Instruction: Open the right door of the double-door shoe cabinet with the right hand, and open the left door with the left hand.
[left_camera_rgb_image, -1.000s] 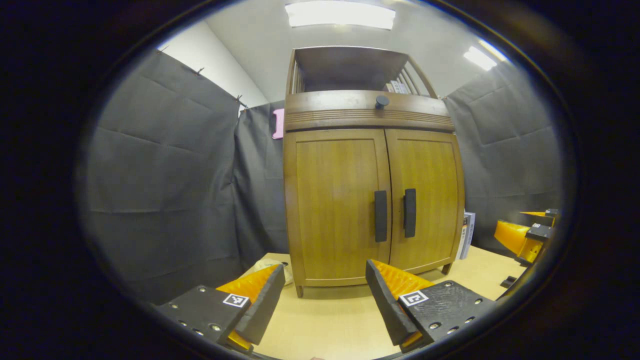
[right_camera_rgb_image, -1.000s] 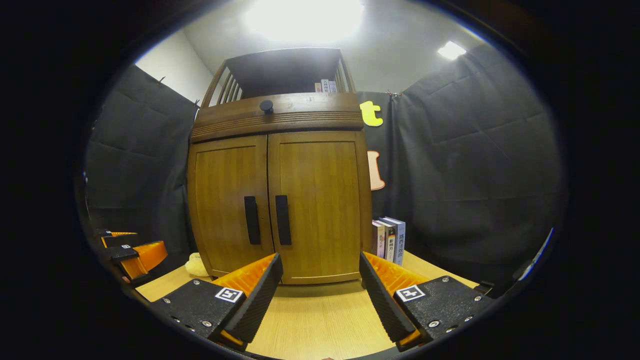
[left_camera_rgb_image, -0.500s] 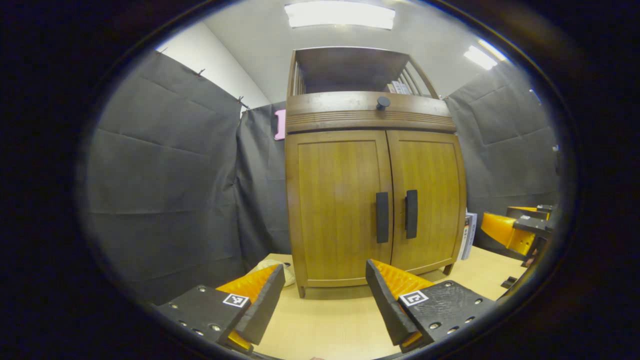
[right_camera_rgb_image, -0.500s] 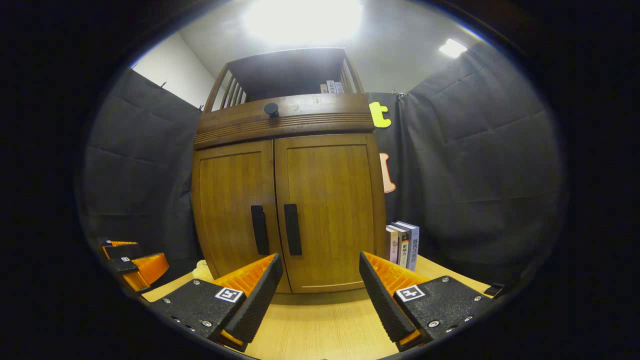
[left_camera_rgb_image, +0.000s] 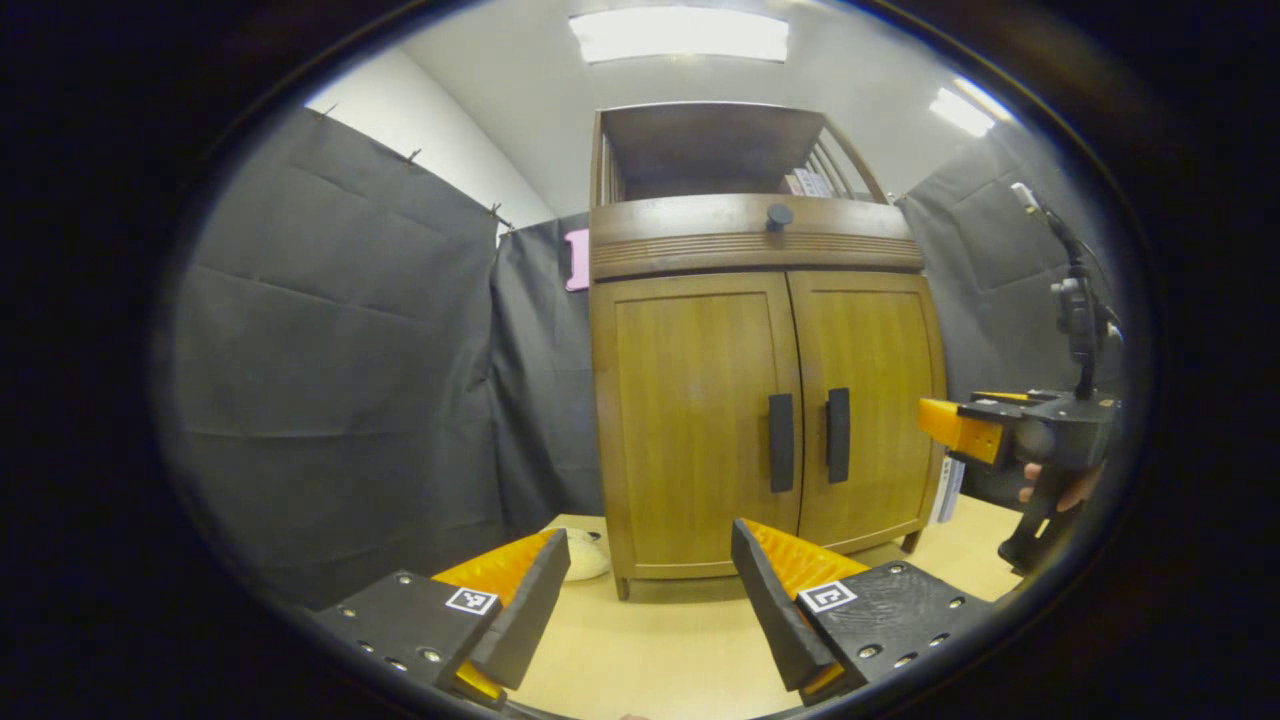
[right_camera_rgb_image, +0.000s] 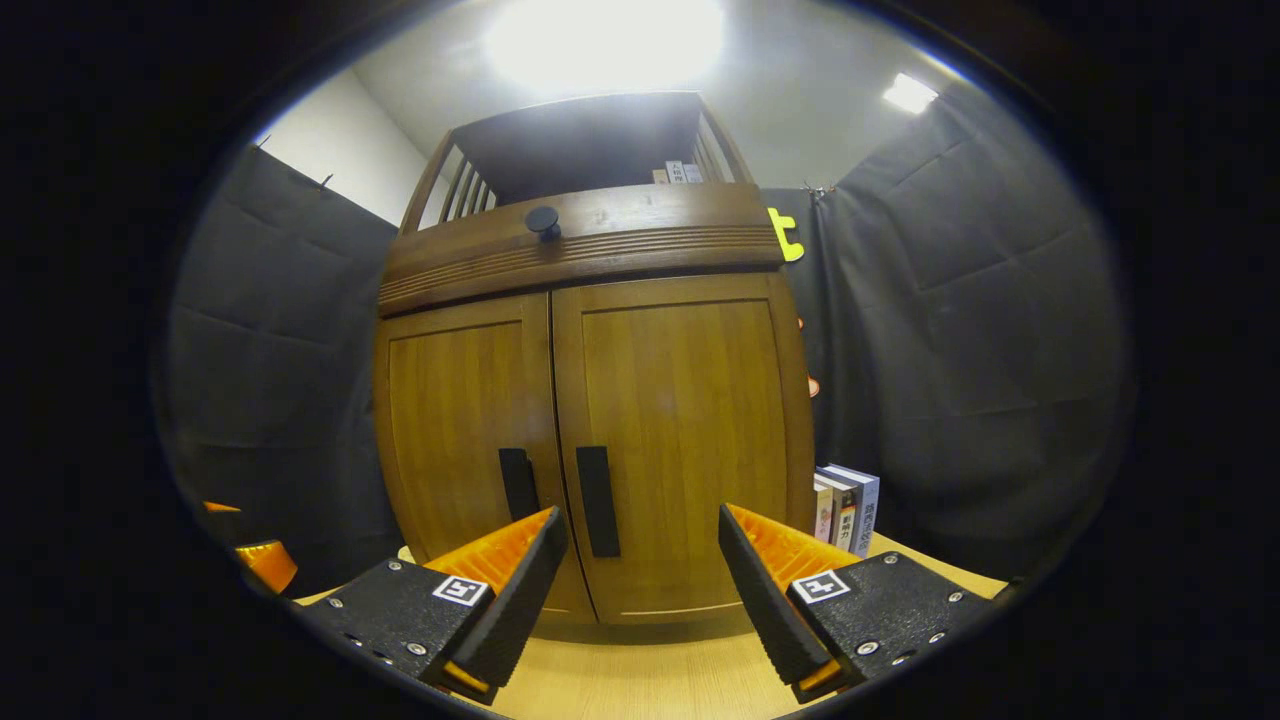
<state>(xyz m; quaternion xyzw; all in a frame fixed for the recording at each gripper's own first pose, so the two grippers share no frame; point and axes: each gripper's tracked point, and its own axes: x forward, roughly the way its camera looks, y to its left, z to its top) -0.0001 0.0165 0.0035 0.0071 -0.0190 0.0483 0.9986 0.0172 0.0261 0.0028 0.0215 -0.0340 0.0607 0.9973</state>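
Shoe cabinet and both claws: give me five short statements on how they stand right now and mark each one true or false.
1. Both doors of the shoe cabinet are shut. True.
2. The right claw is clamped on the right door handle. False: its fingers are spread apart, short of the handle, holding nothing.
3. A few books stand on the table to the right of the cabinet. True.
4. The left claw grips the left door handle. False: it is open and well back from the cabinet.
5. The round knob sits on the lower edge of the right door. False: it is on the band above both doors.
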